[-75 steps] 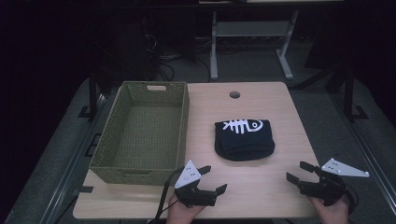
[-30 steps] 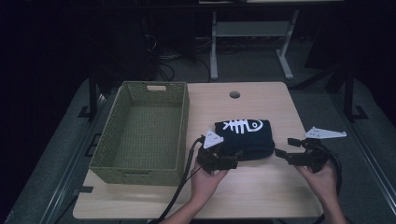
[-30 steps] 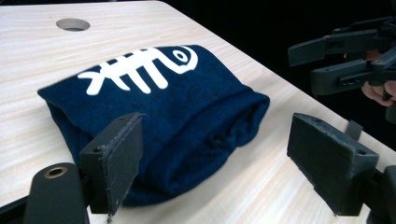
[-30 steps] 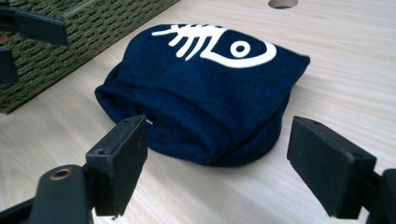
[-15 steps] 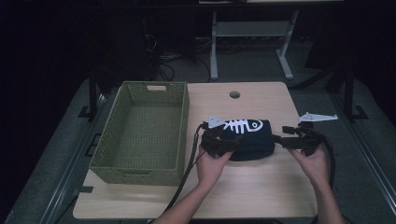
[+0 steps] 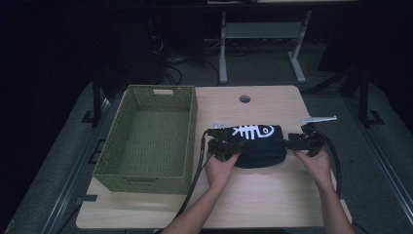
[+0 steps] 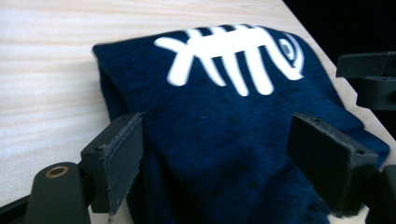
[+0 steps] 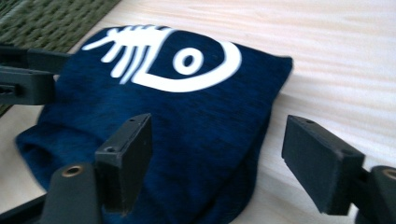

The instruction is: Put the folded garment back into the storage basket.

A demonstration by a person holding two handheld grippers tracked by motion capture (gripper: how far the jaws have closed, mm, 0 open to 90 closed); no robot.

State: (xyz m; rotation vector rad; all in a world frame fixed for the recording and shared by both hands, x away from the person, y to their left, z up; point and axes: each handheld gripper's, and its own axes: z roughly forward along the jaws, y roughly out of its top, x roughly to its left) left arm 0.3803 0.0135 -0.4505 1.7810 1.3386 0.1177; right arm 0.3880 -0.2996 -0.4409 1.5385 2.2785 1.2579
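A folded navy cloth [image 6: 258,145] with a white fish-skeleton print lies on the wooden table [image 6: 253,195], just right of the basket. My left gripper [image 6: 235,145] is at the cloth's left end and is open. In the left gripper view the cloth [image 7: 224,121] bulges between its two pads [image 7: 122,156], which do not squeeze it. My right gripper [image 6: 288,142] is at the cloth's right end, also open. Its jaws have just been closing a little. In the right gripper view the cloth's corner [image 8: 187,121] lies between them, and the right pad [image 8: 322,163] is over bare table.
A green woven basket [image 6: 193,127] stands empty at the table's left, close to the left hand. A round hole [image 6: 244,99] sits near the table's far edge. Cables trail from both grippers toward the front edge. Beyond the table are a dark floor and a desk frame.
Both hands have moved away from the front edge and downward. They have closed in on the two ends of the cloth, which has not moved.
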